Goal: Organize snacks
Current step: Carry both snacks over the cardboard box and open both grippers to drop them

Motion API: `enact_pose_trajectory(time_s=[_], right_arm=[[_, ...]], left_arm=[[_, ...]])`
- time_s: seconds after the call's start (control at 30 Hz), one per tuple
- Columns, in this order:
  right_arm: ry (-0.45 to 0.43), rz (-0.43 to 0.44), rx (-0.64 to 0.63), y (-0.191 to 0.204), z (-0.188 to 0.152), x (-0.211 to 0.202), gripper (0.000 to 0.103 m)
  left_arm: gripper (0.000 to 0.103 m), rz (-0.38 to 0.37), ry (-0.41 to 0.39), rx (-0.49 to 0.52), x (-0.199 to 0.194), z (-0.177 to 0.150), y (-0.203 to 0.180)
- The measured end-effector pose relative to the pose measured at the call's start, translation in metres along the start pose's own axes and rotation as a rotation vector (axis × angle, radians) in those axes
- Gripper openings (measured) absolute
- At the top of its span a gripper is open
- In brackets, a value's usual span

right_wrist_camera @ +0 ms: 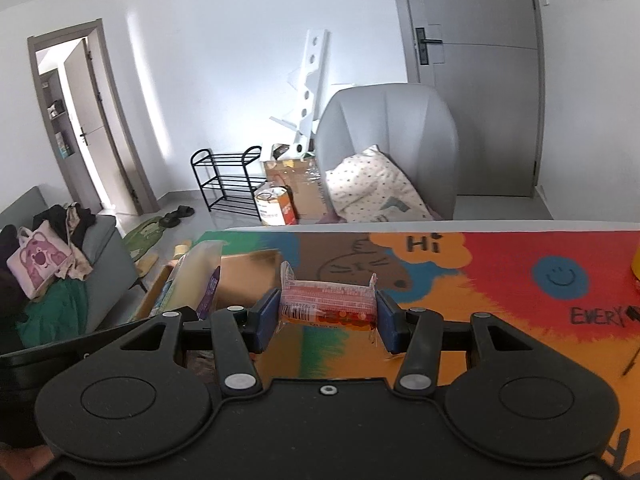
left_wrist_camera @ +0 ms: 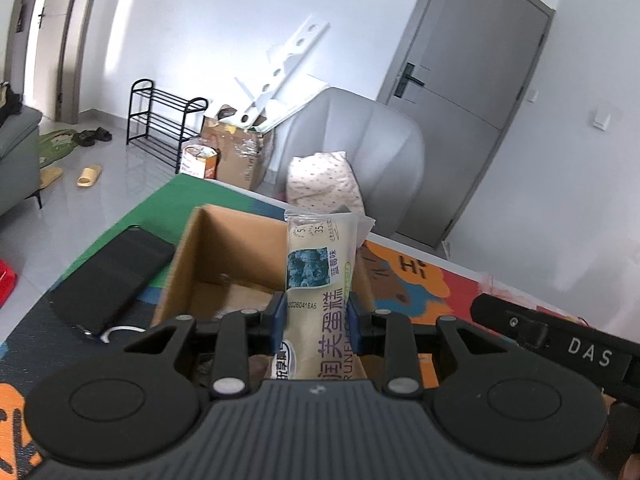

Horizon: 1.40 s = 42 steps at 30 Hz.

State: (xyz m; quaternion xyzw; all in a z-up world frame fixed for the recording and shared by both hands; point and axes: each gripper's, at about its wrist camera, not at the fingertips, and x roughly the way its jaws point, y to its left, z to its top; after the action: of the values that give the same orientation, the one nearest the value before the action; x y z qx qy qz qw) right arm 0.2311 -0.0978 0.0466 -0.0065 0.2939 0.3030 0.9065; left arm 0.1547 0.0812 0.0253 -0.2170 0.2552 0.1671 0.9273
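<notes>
My left gripper is shut on a cream blueberry cake packet, held upright over the open cardboard box. Something lies in the box bottom, unclear. My right gripper is shut on a small red-orange snack packet, held crosswise above the colourful tablecloth, to the right of the box. The cake packet also shows at the left in the right wrist view. The right gripper's body shows at the right edge of the left wrist view.
A black phone-like slab with a white cable lies left of the box. A grey armchair with a dotted pillow stands beyond the table's far edge. A yellow object sits at the table's right edge.
</notes>
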Motion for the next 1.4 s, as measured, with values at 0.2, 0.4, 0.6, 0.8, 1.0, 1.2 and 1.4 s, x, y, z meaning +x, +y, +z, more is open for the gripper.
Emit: enact_pose_trajectory(time_s=[0.2,0.4,0.6,0.8,1.0,1.2,1.4], right_arm=[[0.009,0.016,-0.017,0.019,-0.001,0.007,0.049],[0.021,0.03,-0.027,0.031,-0.001,0.017,0.049],[0.03,0.051,-0.038,0.042,0.002,0.027,0.049],[0.045,0.079,-0.046,0.052,0.007,0.044,0.049],[0.047,0.146,-0.038,0.064,0.013,0.056,0.054],[0.034,0.152,-0.025,0.061,0.016,0.053,0.067],[0.021,0.123,0.017,0.041,0.013,0.031,0.068]], left_arm=[[0.03,0.027,0.005,-0.022,0.002,0.002,0.019],[0.03,0.044,0.022,-0.04,0.014,0.003,0.03],[0.033,0.072,0.006,-0.053,0.021,0.007,0.036],[0.036,0.069,-0.007,-0.068,0.018,0.012,0.048],[0.045,0.073,-0.012,-0.084,0.014,0.018,0.059],[0.06,0.062,-0.005,-0.071,0.012,0.019,0.06],[0.08,0.043,-0.017,-0.045,0.002,0.014,0.05]])
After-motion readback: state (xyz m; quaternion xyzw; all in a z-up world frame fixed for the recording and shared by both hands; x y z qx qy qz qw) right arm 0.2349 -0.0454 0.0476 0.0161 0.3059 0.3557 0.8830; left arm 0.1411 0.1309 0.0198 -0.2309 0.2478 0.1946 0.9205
